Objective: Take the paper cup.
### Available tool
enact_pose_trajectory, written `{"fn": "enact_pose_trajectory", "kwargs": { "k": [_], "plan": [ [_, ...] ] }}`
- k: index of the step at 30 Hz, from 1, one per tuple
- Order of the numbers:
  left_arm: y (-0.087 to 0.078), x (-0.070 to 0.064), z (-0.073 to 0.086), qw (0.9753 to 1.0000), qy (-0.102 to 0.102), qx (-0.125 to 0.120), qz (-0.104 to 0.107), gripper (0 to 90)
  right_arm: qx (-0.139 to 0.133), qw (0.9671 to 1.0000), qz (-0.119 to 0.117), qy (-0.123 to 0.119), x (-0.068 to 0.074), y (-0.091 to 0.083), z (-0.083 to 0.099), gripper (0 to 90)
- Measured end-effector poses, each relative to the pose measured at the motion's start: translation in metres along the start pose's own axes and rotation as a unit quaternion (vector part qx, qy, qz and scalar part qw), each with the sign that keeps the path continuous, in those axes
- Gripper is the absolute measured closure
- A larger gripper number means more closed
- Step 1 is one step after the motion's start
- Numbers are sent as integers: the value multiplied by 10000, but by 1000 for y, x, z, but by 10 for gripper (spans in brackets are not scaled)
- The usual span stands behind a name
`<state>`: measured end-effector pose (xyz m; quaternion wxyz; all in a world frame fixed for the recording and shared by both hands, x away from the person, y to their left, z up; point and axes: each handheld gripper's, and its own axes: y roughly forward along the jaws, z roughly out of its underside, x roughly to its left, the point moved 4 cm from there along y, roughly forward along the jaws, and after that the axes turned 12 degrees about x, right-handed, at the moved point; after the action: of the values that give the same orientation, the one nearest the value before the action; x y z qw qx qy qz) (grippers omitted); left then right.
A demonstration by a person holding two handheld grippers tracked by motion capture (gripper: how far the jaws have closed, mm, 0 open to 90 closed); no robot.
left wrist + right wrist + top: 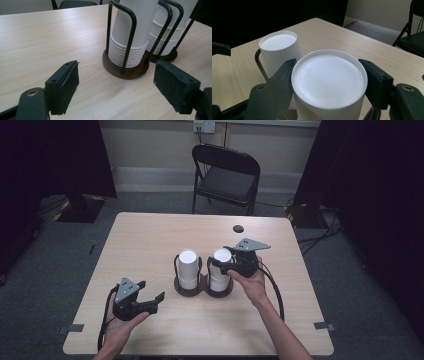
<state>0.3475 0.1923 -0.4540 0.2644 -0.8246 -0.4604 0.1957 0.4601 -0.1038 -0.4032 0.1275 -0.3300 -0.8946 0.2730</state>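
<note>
Right gripper [223, 261] at the top of the right cup stack [220, 268]; left gripper [148, 296] idle, jaws wide open and empty, near the table's [150, 235] front-left.

Right jaws sit against both sides of the top cup's rim; can't tell if they're squeezing yet. Judgement: grip lightly, lift straight up between the holder's [130, 42] wire loops. Left gripper view shows nested rims and wooden bases; right gripper view shows the upturned cup bottom between the jaws.

Both grippers are chunky black plastic: left gripper [151, 301], right gripper [218, 264]. Grey three-cornered plates on top, black cables trailing, brass screws, fuzzy black pads [69, 86]. Forearms bare.
</note>
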Motion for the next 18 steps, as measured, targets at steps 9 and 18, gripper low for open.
{"fn": "enact_pose_trajectory", "kwargs": {
  "k": [9,18],
  "plan": [
    [-2,4,-2,9990,-90,-293,-314,227,2,10000,61,61,-1,-5,-6,338],
    [0,-7,-4,9998,12,-180,-3,206,-93,9999,101,72,-1,-13,-16,338]
  ]
}}
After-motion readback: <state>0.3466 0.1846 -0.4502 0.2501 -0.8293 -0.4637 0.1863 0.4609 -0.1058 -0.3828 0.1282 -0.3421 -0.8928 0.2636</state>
